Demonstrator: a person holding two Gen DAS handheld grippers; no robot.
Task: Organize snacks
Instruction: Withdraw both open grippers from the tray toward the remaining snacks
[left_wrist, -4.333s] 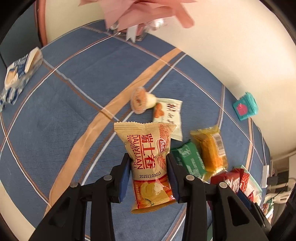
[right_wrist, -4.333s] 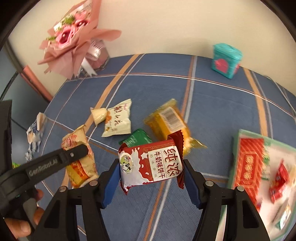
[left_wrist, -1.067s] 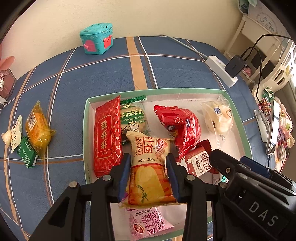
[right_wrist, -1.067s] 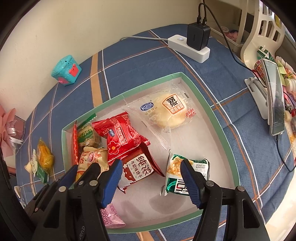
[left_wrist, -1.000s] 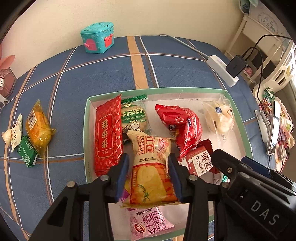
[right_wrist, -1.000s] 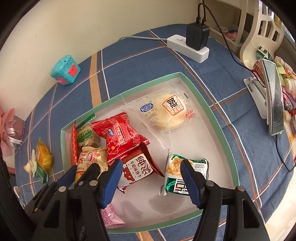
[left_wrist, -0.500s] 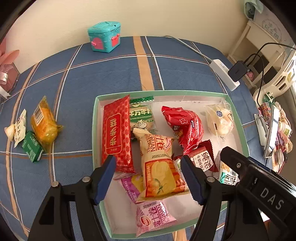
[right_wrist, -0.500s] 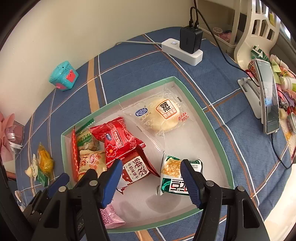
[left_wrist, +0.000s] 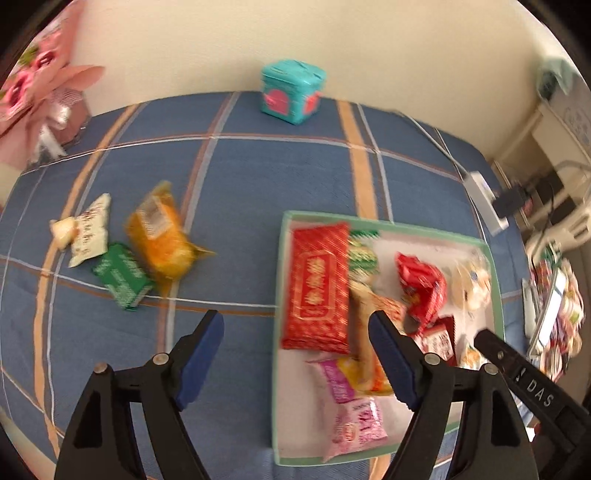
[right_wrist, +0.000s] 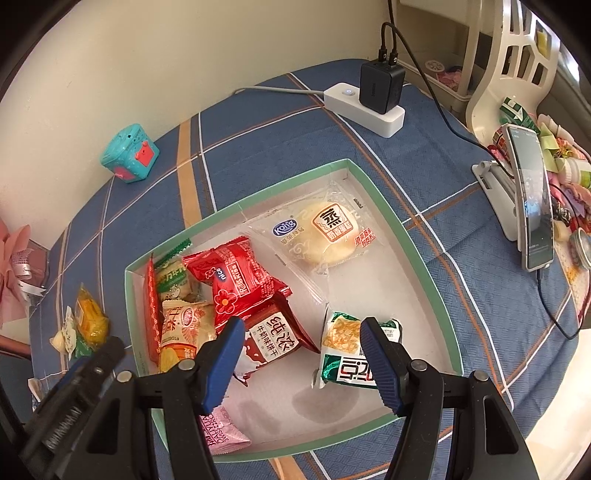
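My left gripper (left_wrist: 295, 325) hangs above the left rim of the green-edged tray (left_wrist: 388, 223), its jaws opening with nothing held. The beige and orange packet (right_wrist: 181, 328) lies in the tray beside a long red packet (left_wrist: 317, 288). On the blue cloth to the left lie an orange packet (left_wrist: 162, 240), a green packet (left_wrist: 122, 277) and a white packet (left_wrist: 90, 230). My right gripper (right_wrist: 301, 332) is open above the tray's near half, over a red-and-white biscuit packet (right_wrist: 273, 339) and a green-and-white packet (right_wrist: 354, 350).
A teal box (left_wrist: 291, 92) stands at the far edge by the wall, a pink bouquet (left_wrist: 40, 88) at the far left. A power strip with a charger (right_wrist: 369, 103) and a phone on a stand (right_wrist: 528, 199) are right of the tray.
The left gripper opened and let the beige packet drop into the tray, then rose and swung left toward the loose snacks. The right gripper stayed open and barely moved.
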